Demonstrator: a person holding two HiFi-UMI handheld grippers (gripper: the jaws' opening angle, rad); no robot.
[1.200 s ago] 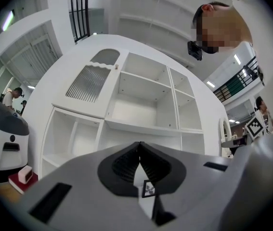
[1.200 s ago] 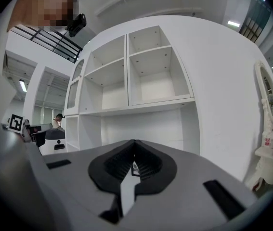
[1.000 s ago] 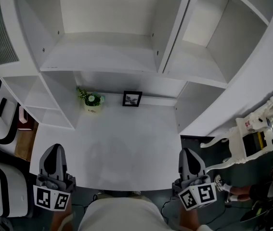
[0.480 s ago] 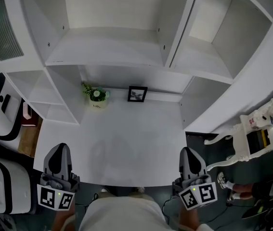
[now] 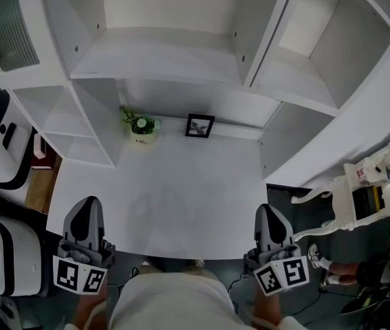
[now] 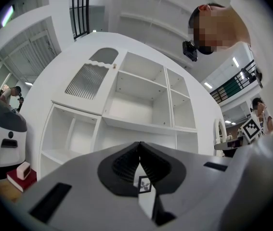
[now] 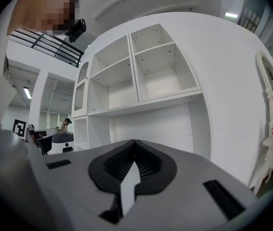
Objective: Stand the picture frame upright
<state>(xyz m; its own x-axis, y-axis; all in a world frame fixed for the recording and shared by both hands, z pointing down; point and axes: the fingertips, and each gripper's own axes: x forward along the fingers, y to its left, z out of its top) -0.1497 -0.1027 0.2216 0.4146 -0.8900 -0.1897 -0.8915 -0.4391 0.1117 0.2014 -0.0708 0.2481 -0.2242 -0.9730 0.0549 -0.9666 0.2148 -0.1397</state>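
Well, left gripper (image 5: 86, 208) and right gripper (image 5: 270, 215) hover closed and empty at the desk's (image 5: 181, 205) near edge; picture frame (image 5: 200, 126) stands at its back edge.

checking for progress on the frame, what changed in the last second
Nothing was taken hold of or let go; only the head view drifted a little. The picture frame and the plant stayed at the back of the table. The left gripper and right gripper stayed shut and empty at its near edge.
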